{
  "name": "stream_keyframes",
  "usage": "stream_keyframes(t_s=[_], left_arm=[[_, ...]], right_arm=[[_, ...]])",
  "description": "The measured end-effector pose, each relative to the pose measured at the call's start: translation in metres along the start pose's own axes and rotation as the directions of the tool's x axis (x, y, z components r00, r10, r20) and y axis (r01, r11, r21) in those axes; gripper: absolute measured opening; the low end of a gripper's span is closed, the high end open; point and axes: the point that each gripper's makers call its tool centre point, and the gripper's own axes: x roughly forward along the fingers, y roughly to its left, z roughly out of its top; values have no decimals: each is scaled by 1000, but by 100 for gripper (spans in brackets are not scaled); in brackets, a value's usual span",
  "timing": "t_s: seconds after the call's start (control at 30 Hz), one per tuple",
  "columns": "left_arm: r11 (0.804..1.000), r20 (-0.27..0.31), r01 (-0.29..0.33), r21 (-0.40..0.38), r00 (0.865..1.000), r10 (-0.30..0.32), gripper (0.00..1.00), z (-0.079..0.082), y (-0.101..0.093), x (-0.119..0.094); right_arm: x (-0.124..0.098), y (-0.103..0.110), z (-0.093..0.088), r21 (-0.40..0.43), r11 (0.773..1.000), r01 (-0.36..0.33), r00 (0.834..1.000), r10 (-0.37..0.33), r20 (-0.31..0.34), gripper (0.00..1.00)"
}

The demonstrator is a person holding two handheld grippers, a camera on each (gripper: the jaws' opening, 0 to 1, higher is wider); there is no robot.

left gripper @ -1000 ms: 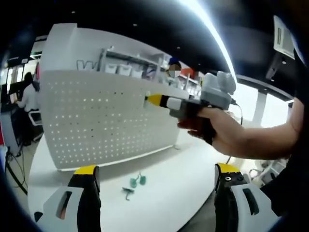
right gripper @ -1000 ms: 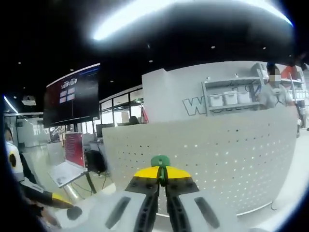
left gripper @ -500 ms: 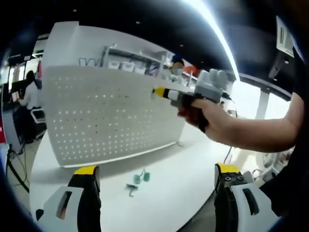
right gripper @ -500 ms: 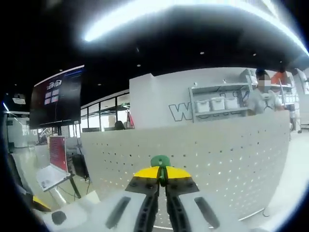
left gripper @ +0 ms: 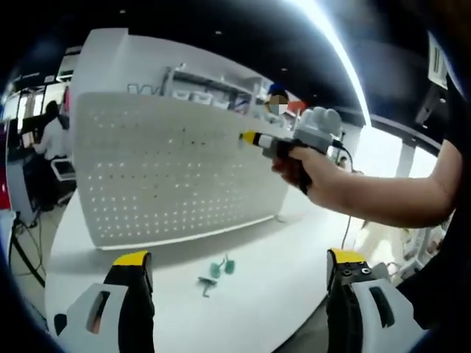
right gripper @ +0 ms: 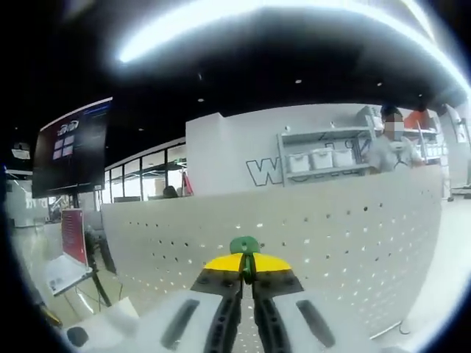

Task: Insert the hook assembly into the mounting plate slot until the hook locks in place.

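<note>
A white perforated mounting plate (left gripper: 176, 173) stands upright on the white table (left gripper: 272, 272); it also spans the right gripper view as the pegboard (right gripper: 346, 243). My right gripper (right gripper: 246, 263) is shut on a green hook (right gripper: 244, 245) whose head pokes out above the yellow tips, close in front of the plate. In the left gripper view that right gripper (left gripper: 250, 138) is held in a person's hand near the plate's upper right edge. Two or three green hooks (left gripper: 217, 271) lie loose on the table below. My left gripper (left gripper: 239, 294) stands open, low over the table with nothing between its jaws.
A person's forearm (left gripper: 383, 198) reaches in from the right. Behind the plate stand a white wall with shelves and bins (right gripper: 316, 158), and people in the background. A dark screen (right gripper: 70, 147) hangs at left. The table edge runs at the lower right.
The right gripper with the hook has shifted slightly right and further along the plate's upper edge. The left gripper stays open and low; the views drifted a little.
</note>
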Motion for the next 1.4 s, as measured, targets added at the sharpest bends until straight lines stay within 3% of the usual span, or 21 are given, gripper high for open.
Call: stream_keyframes(t_s=[0.83,1.1,1.13,1.17,1.23,1.4], left_arm=[[1000,-29,-2,-29,1000,1,97,-7,4,2],[999,-24,13,-30,1000,-14,97,-5,-1,3],[999,-22,15,-30,1000,-16,97,-5,-1,3],[999,-22,17,-30,1000,-18,97,-6,-2,4],[999,-26,19,-31,999,-20,97,-7,-3,4],[999,-21,19,-34,1000,-20,97,-7,-5,3]], right_arm=[[19,-14,4,-29,999,44,998,-43,35,1],[21,-13,1,-29,998,49,999,-48,18,1],[22,-13,-1,-76,996,55,998,-56,-13,1],[26,-7,10,-100,994,42,999,-40,23,1],[32,-1,21,-69,997,27,999,-24,42,1],[32,0,16,-70,997,31,999,-29,31,1]])
